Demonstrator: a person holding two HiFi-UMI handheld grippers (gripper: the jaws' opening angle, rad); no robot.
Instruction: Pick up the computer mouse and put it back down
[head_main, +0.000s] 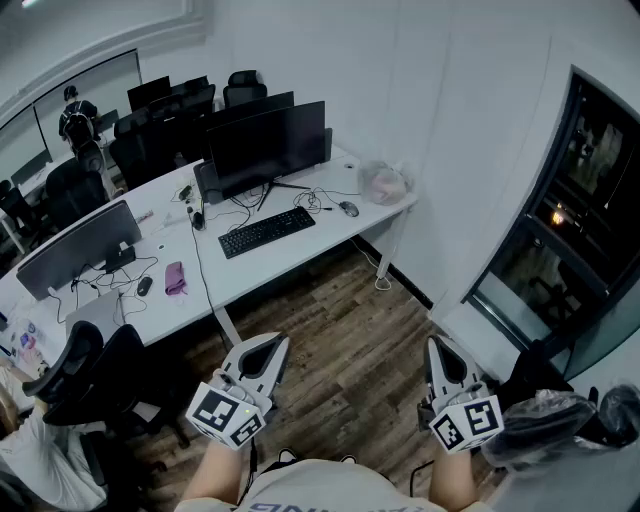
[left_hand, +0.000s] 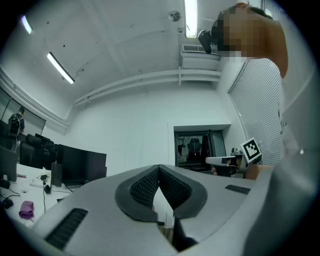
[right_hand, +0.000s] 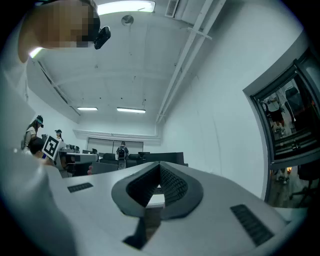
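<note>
Computer mouse (head_main: 348, 208): on desk (head_main: 330, 238), right of keyboard (head_main: 266, 231); heading too small to tell.
Left gripper (head_main: 272, 346): closed, empty.
Right gripper (head_main: 436, 346): closed, empty.

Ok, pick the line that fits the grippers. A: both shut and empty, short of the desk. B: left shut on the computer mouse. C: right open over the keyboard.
A: left gripper and right gripper each show jaws met with nothing between, held over the floor short of the desk.
</note>
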